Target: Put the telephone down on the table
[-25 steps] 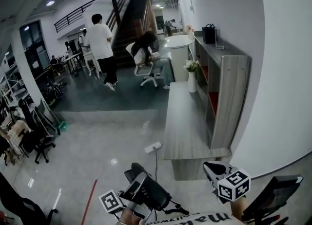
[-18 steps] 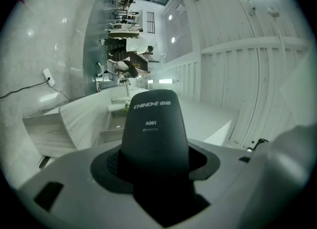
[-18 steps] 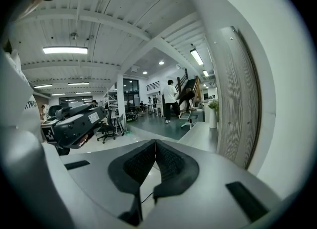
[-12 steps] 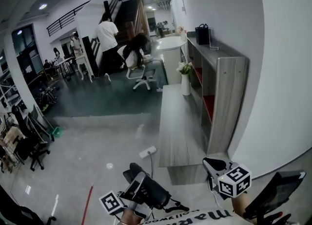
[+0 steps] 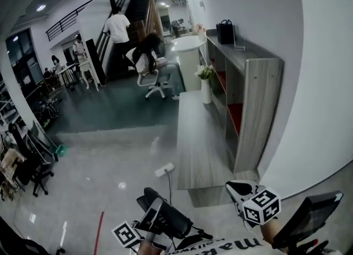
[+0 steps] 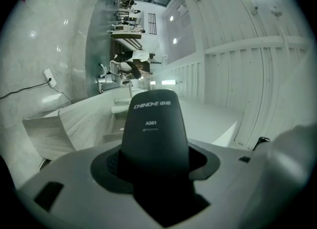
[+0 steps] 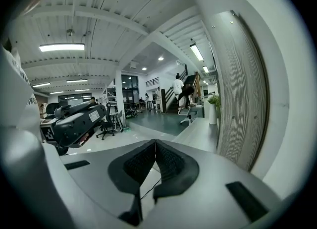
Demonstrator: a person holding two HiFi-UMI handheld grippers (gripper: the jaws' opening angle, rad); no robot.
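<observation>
A black telephone point(image 5: 175, 223) hangs low at the bottom of the head view, with my left gripper point(image 5: 150, 219) shut on it. In the left gripper view the telephone point(image 6: 154, 129) stands up between the jaws and shows white print on its back. My right gripper point(image 5: 237, 189) is to the right of it, near the close end of the long grey wooden table point(image 5: 201, 138). In the right gripper view the right gripper point(image 7: 155, 146) has its pads pressed together with nothing between them, and the table point(image 7: 198, 131) runs ahead on the right.
A grey shelf unit point(image 5: 251, 99) stands along the wall behind the table. A white vase of flowers point(image 5: 206, 85) sits at the table's far end. A power strip point(image 5: 164, 169) lies on the floor. An office chair point(image 5: 150, 69) and people are far off by the stairs.
The head view has swung slightly, so the table and shelf sit a bit further left. The person in white has walked to the stairs. Both grippers keep their places and states.
</observation>
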